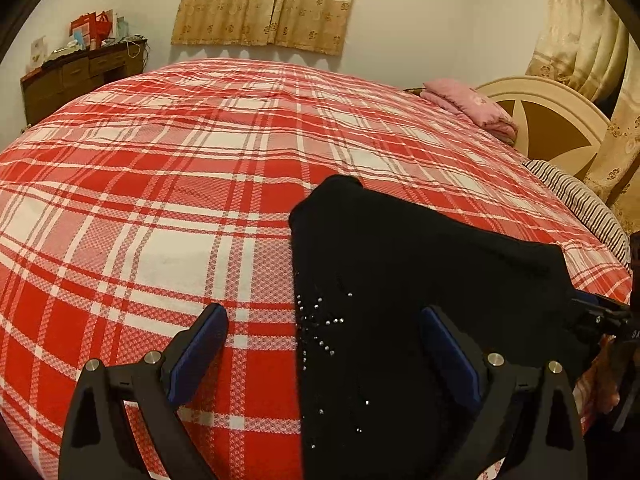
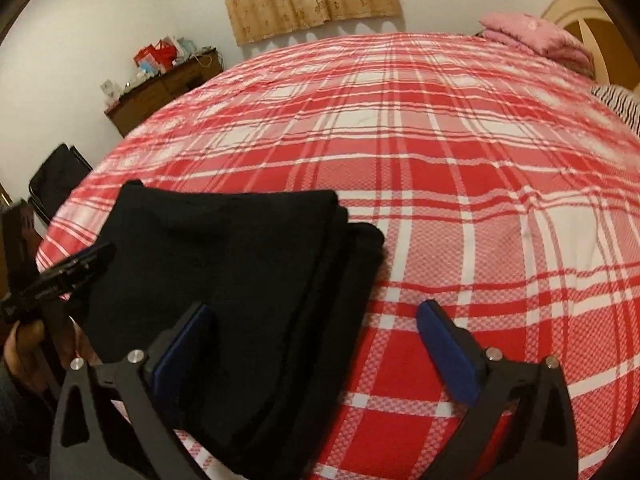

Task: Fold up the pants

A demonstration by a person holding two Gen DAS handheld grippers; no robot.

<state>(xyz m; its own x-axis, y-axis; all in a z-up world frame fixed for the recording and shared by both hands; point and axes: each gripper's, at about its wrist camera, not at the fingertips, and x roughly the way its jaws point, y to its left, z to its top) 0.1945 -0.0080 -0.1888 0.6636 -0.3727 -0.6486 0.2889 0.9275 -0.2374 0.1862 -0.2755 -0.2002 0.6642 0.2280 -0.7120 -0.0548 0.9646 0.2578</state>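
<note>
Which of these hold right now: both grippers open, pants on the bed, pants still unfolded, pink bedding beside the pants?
1. The left gripper and the right gripper are both open, gripping nothing. True.
2. The black pants lie on the red and white plaid bedspread. True.
3. The pants are spread out flat in a single layer. False: they lie folded, in stacked layers.
4. The folded pink bedding touches the pants. False: it lies apart, near the cream headboard.
</note>
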